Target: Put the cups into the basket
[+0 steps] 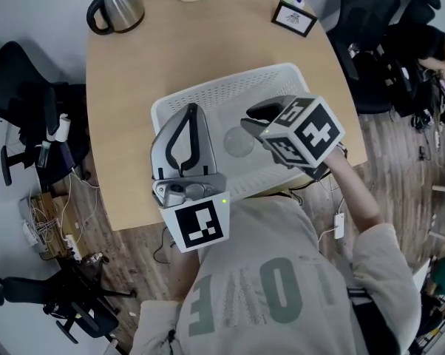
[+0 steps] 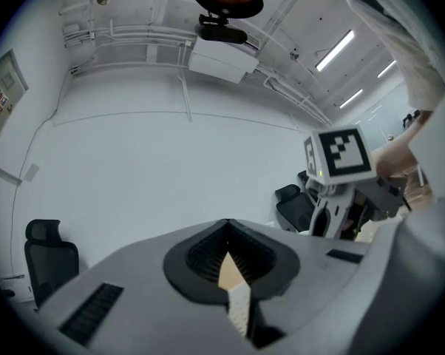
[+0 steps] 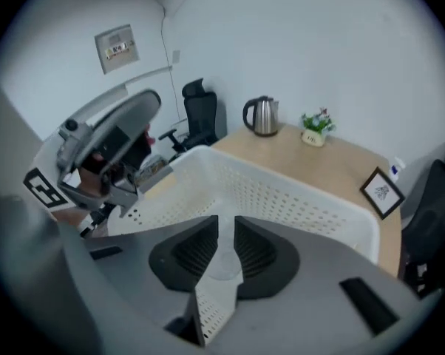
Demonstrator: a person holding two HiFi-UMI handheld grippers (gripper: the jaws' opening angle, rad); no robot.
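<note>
Step in hand, judged: setting a cup down in the basket (image 1: 208, 91).

The right gripper (image 1: 252, 117) hangs over the basket floor. Its tongs stand a narrow gap apart, with nothing clamped. The cup (image 1: 238, 142) shows through that gap in the right gripper view, just below the tips.

To do it well, the tongs should widen a little more and lift straight up. A sideways pull could catch the rim and tip the cup.

The left gripper (image 1: 189, 113) points up, off the work. Its tongs are pressed together and empty.

The cup is clear and thin-walled, and reads only as a faint round outline on the white mesh. It appears to be upright near the basket's middle, apart from the walls. It is probably light and easily knocked over.
</note>
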